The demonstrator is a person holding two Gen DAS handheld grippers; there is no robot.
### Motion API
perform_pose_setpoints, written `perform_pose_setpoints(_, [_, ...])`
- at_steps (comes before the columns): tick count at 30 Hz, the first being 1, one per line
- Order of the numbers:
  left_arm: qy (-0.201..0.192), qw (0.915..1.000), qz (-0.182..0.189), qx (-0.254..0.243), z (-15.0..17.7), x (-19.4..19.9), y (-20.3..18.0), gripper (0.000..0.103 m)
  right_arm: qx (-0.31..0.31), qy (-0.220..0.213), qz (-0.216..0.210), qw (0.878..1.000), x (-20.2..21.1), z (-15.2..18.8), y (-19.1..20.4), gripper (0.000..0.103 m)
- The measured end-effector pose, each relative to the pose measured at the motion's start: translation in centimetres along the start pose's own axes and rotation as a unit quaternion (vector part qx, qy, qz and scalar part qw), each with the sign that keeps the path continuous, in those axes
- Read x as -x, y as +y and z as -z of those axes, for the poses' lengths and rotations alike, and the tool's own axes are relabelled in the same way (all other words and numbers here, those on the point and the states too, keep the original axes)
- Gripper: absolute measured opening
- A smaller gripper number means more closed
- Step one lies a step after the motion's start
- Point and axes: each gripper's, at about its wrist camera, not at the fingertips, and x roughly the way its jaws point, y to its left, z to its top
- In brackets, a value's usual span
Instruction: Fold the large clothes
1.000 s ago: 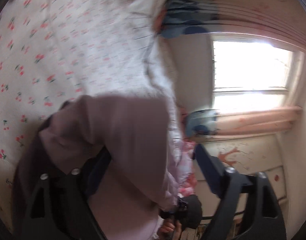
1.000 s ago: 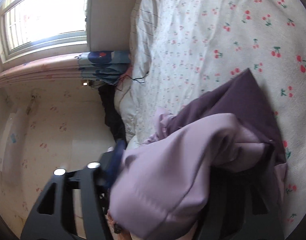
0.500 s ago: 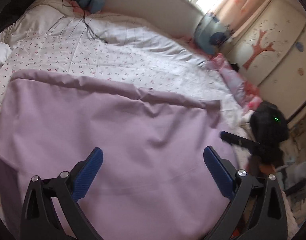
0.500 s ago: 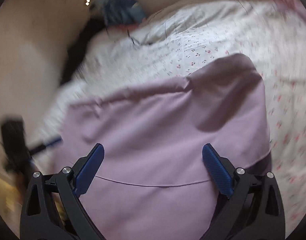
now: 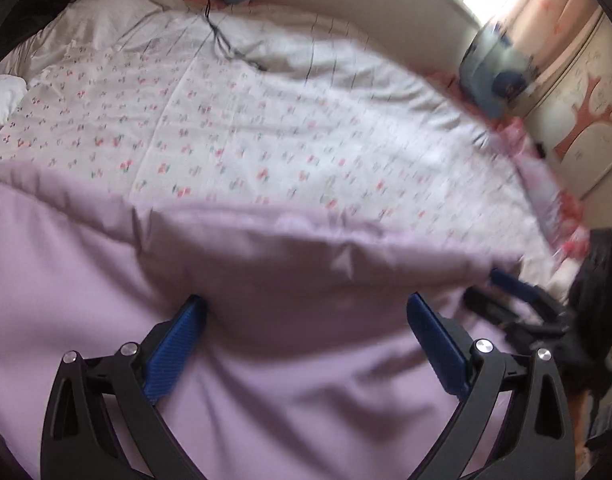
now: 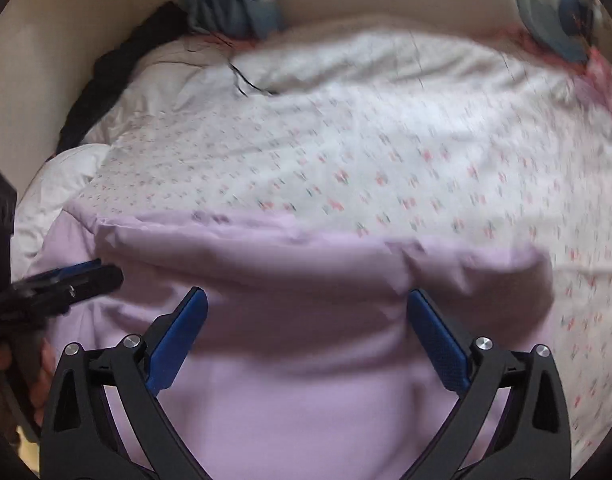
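Left gripper (image 5: 306,312): jaws wide apart after just opening, nothing clamped; its blue pads (image 5: 178,348) hang over the lilac cloth, and whether they brush it cannot be told.
Right gripper (image 6: 306,308): jaws also spread wide after just opening, empty, poised above the same cloth.
Each tool in the other's view: the right gripper shows at the right edge of the left wrist view, the left at the left edge of the right wrist view, with a hand (image 6: 38,372) around its grip.
Lilac garment (image 5: 266,360): a large plain piece lying spread on the bed nearest the cameras, its far edge doubled over into a soft puffy fold.
Bed cover (image 5: 286,140): white with small red cherry prints, reaching beyond the garment.
Cable (image 5: 226,44): thin and dark, trailing across the far bedding.
Blue cushion (image 6: 238,4): at the far edge by the wall.
Cupboard (image 5: 586,120): pale, with a tree picture, at far right.
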Motion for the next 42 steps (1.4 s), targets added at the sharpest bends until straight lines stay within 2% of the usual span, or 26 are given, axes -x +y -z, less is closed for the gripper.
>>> perform_pose_setpoints(2, [-0.006, 0.9998, -0.016, 0.014, -1.0, -0.6, 1.1, 0.096, 0.033, 0.022, 0.029, 0.999, -1.9, -0.7, 1.1, 0.097])
perform_pose_setpoints(3, [0.001, 0.9996, -0.013, 0.024, -1.2, -1.2, 1.6, 0.096, 0.039, 0.048, 0.042, 0.997, -3.9, -0.9, 1.2, 0.097])
perform_pose_setpoints(5, [0.009, 0.9993, -0.012, 0.034, -1.5, -2.9, 2.6, 0.096, 0.02, 0.083, 0.024, 0.996, -7.2, -1.1, 0.1, 0.097])
perform_pose_setpoints(9, [0.017, 0.9989, -0.043, 0.012, -2.5, -6.0, 2.4, 0.096, -0.01, 0.101, 0.011, 0.995, -10.2, -1.5, -1.3, 0.097])
perform_pose_setpoints(12, [0.026, 0.9982, -0.054, -0.002, -2.6, -6.0, 1.9, 0.096, -0.018, 0.119, 0.0, 0.993, -10.6, -1.7, -1.7, 0.097])
perform_pose_setpoints(14, [0.016, 0.9994, -0.032, 0.005, -2.4, -3.1, 1.9, 0.095, -0.027, 0.128, -0.005, 0.991, -8.7, -1.9, -2.0, 0.097])
perform_pose_setpoints(15, [0.005, 0.9999, -0.012, 0.011, -1.9, -0.9, 2.0, 0.095, -0.038, 0.111, 0.002, 0.993, -7.0, -2.0, -2.0, 0.097])
perform_pose_setpoints(17, [-0.034, 0.9994, 0.002, 0.0, -0.6, 4.1, 1.9, 0.095, -0.032, 0.065, -0.024, 0.997, -1.3, -1.0, -1.3, 0.097])
perform_pose_setpoints(20, [-0.106, 0.9935, -0.019, -0.035, 3.4, 11.5, 2.7, 0.096, -0.016, 0.002, -0.014, 1.0, 5.3, 2.3, -1.0, 0.097])
perform_pose_setpoints(22, [-0.122, 0.9912, -0.036, -0.035, 5.9, 13.5, 4.2, 0.096, -0.02, -0.016, 0.009, 1.0, 6.9, 5.2, -2.1, 0.097])
perform_pose_setpoints(24, [-0.108, 0.9922, -0.059, -0.017, 7.8, 12.5, 7.0, 0.096, -0.033, -0.013, 0.036, 0.999, 5.2, 7.4, -4.0, 0.097])
perform_pose_setpoints(25, [-0.1, 0.9931, -0.06, -0.007, 8.4, 11.3, 8.4, 0.096, -0.047, -0.006, 0.031, 0.998, 3.6, 8.5, -5.2, 0.097])
perform_pose_setpoints(26, [-0.085, 0.9947, -0.057, 0.005, 9.0, 9.7, 10.1, 0.095, -0.062, -0.011, 0.009, 0.998, 2.5, 9.4, -6.0, 0.097])
perform_pose_setpoints(28, [-0.082, 0.9948, -0.058, 0.019, 9.4, 8.2, 11.5, 0.096, -0.054, -0.008, 0.021, 0.998, 2.5, 9.2, -5.4, 0.097])
perform_pose_setpoints(30, [-0.091, 0.9931, -0.072, 0.019, 9.2, 9.2, 10.9, 0.095, -0.031, 0.01, 0.039, 0.999, 2.9, 8.6, -4.5, 0.097])
perform_pose_setpoints(31, [-0.102, 0.9924, -0.067, 0.015, 9.3, 10.6, 10.3, 0.095, -0.028, 0.017, 0.036, 0.999, 3.8, 8.4, -4.4, 0.097])
perform_pose_setpoints(32, [-0.115, 0.9918, -0.056, 0.007, 9.8, 12.2, 9.8, 0.095, -0.033, 0.009, 0.031, 0.999, 4.7, 8.4, -4.4, 0.097])
perform_pose_setpoints(33, [-0.128, 0.9901, -0.058, -0.004, 10.3, 13.4, 9.3, 0.096, -0.041, -0.019, 0.023, 0.999, 6.6, 8.6, -4.5, 0.097])
perform_pose_setpoints(34, [-0.149, 0.986, -0.07, -0.025, 11.2, 14.5, 8.8, 0.096, -0.042, -0.045, 0.025, 0.998, 7.9, 9.1, -4.7, 0.097])
perform_pose_setpoints(35, [-0.154, 0.9832, -0.087, -0.046, 11.9, 14.7, 8.9, 0.096, -0.039, -0.059, 0.035, 0.997, 8.4, 9.6, -4.8, 0.097])
perform_pose_setpoints(36, [-0.142, 0.9833, -0.1, -0.054, 12.3, 14.0, 9.4, 0.096, -0.041, -0.046, 0.057, 0.996, 7.2, 10.3, -5.6, 0.097])
perform_pose_setpoints(37, [-0.106, 0.9871, -0.111, -0.047, 12.7, 12.3, 10.8, 0.096, -0.053, 0.002, 0.046, 0.998, 4.8, 11.0, -6.6, 0.097])
perform_pose_setpoints(38, [-0.092, 0.9903, -0.1, -0.028, 12.9, 11.8, 11.9, 0.095, -0.067, 0.01, 0.033, 0.997, 4.4, 10.9, -7.3, 0.097])
perform_pose_setpoints(40, [-0.115, 0.9888, -0.095, 0.003, 13.4, 13.4, 12.3, 0.095, -0.068, -0.016, 0.05, 0.996, 6.2, 9.5, -6.6, 0.097])
perform_pose_setpoints(42, [-0.137, 0.9862, -0.09, -0.025, 13.1, 14.5, 10.9, 0.095, -0.05, -0.04, 0.038, 0.997, 7.6, 7.3, -5.1, 0.097])
